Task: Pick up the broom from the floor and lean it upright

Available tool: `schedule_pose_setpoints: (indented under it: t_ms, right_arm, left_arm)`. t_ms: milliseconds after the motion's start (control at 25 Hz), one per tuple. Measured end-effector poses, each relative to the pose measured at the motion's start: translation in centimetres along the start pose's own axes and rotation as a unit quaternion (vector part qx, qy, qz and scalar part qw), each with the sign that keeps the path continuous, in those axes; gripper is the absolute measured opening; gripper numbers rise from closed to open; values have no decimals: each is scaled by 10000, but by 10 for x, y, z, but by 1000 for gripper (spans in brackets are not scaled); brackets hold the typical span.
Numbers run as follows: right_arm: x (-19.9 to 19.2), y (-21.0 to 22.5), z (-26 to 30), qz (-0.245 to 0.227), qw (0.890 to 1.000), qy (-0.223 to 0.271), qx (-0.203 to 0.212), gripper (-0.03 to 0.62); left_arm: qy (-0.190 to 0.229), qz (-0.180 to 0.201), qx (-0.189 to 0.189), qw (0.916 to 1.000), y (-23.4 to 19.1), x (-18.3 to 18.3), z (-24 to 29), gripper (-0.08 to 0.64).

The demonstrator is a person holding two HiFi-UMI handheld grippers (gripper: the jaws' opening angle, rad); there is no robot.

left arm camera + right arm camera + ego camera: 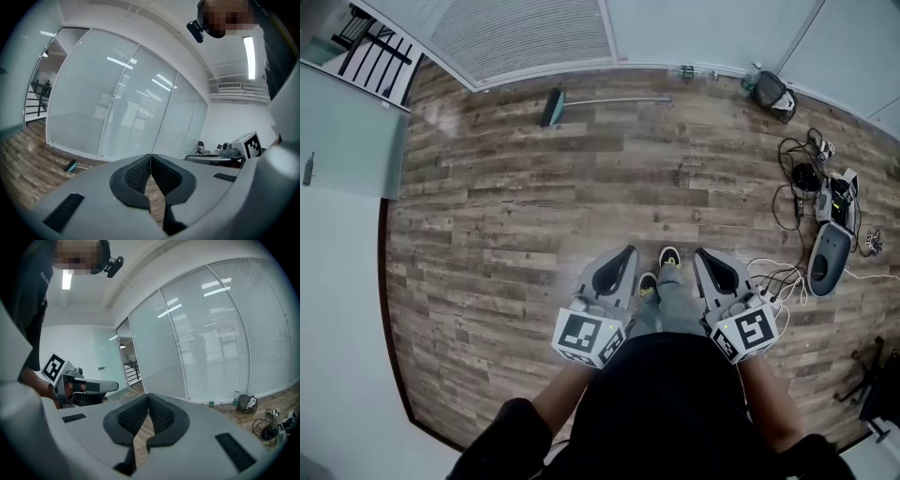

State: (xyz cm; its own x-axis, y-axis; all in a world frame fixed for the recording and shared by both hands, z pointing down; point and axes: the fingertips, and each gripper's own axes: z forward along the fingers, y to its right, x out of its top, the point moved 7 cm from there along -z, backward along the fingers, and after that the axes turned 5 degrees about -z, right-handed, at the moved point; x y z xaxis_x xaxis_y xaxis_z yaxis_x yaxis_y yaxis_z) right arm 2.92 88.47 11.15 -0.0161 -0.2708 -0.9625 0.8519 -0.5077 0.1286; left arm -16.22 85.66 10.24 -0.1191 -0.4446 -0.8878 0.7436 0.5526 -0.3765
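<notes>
The broom lies flat on the wooden floor near the far glass wall, its teal head to the left and its pale handle running right. In the left gripper view the broom shows small and far off at the left. My left gripper and right gripper are held side by side close to my body, above my shoes, far from the broom. Both are shut with nothing between their pads. The left gripper and right gripper show pads pressed together at the tips.
A dark bag sits by the far wall at the right. Cables and devices lie along the right side, with a grey oval unit. A chair base stands at the lower right. Glass partitions bound the far side.
</notes>
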Motion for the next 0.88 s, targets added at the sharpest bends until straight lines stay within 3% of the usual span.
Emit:
schedule_pose_setpoints:
  t_ms: [480,880]
  right_arm:
    - [23,65,40,-135,9997,143,143,17]
    - [23,124,52,-112,9990,304,318,17]
  left_arm:
    - [120,378,-4,9992,-2,53,74,21]
    - [51,597,242,9979,9,75,129,21]
